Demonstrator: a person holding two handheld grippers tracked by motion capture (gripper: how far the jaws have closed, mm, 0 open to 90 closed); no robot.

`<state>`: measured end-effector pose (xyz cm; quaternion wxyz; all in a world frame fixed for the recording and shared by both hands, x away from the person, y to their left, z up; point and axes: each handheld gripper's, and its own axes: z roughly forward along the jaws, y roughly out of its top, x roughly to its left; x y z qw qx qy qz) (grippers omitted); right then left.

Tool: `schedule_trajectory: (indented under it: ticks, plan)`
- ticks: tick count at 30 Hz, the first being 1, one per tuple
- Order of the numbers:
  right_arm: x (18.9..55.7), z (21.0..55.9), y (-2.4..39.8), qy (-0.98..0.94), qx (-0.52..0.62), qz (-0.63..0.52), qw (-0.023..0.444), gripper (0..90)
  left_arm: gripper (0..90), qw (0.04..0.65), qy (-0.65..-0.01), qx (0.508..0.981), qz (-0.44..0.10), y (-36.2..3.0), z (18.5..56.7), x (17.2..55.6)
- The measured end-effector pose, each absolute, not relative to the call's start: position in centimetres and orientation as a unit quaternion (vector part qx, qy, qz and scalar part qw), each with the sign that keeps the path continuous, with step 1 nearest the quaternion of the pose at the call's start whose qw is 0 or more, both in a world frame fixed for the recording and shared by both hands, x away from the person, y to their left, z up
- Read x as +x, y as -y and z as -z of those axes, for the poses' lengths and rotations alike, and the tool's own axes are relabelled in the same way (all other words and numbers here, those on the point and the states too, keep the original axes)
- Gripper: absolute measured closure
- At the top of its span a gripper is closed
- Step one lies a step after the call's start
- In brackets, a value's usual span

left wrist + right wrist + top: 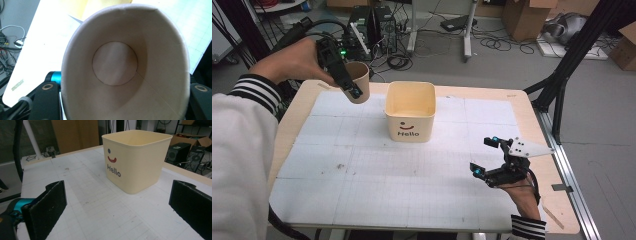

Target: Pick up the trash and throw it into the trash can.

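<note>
Holding a brown paper cup [358, 80], the left claw [343, 75] has it clamped by the side wall, up off the surface [362, 170] above its far-left corner, just left of the cream square plastic tub [410, 111]. Cup is tilted, mouth toward the person's hand. In the left gripper view the cup [117, 65] shows a plain tan inside, round flat bottom, one straight seam line running from the bottom disc to the rim; nothing inside it. Rim is squeezed into an oval between the two black jaws. Outer wall is plain kraft brown, no print visible.

Tub stands upright mid-surface, "Hello" and a smiley printed on the near face [113, 167].

Right claw [492, 160] sits low over the near-right part of the surface, jaws wide apart, nothing between them, aimed at the tub.
</note>
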<state>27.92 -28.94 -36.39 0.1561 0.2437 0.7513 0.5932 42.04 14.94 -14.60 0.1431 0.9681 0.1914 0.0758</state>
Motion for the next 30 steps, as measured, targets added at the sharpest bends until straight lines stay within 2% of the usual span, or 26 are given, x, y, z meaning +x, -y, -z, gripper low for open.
schedule_trajectory:
  ticks: [10, 30]
  plan:
    - [27.9, 36.4, 29.0, -0.750, 0.244, -0.594, 0.156, 0.2, 34.8, 0.147, -0.191, 0.967, -0.079, -13.8, 14.5, 42.7]
    - [27.9, 36.4, 29.1, -0.751, 0.247, -0.592, 0.157, 0.2, 34.6, 0.156, -0.195, 0.965, -0.078, -9.6, 14.3, 46.6]
